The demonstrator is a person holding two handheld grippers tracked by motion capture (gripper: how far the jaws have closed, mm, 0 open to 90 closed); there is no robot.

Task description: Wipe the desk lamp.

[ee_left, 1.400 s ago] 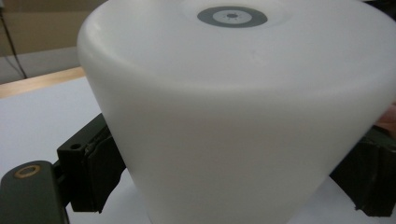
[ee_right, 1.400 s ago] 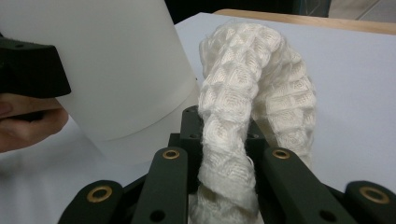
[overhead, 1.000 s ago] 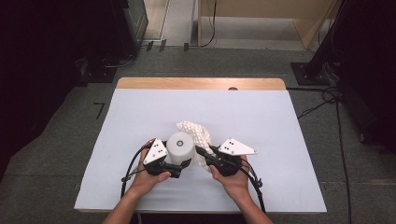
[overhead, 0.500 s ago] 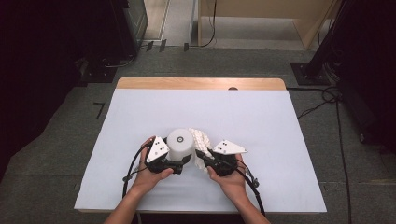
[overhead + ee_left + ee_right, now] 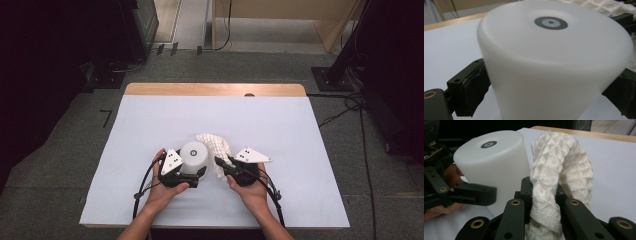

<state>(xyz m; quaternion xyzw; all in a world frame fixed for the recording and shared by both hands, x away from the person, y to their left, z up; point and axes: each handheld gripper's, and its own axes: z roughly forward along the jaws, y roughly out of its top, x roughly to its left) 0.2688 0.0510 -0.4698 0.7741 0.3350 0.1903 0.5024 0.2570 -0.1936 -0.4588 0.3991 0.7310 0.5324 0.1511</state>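
White-covered table (image 5: 150, 125) on a grey floor, and the action has drifted toward lower centre of the high view. The left gripper (image 5: 184, 173) is clamped on the white cup (image 5: 194, 156), upside down. The right gripper (image 5: 223, 165), pinched on the waffle cloth (image 5: 216, 148), has bunched it closer beside the cup; wiping looks next.

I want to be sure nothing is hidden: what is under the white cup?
The white cup stands mouth-down on the table sheet, gripped by the left hand-held gripper. Its opaque wall hides whatever is beneath.
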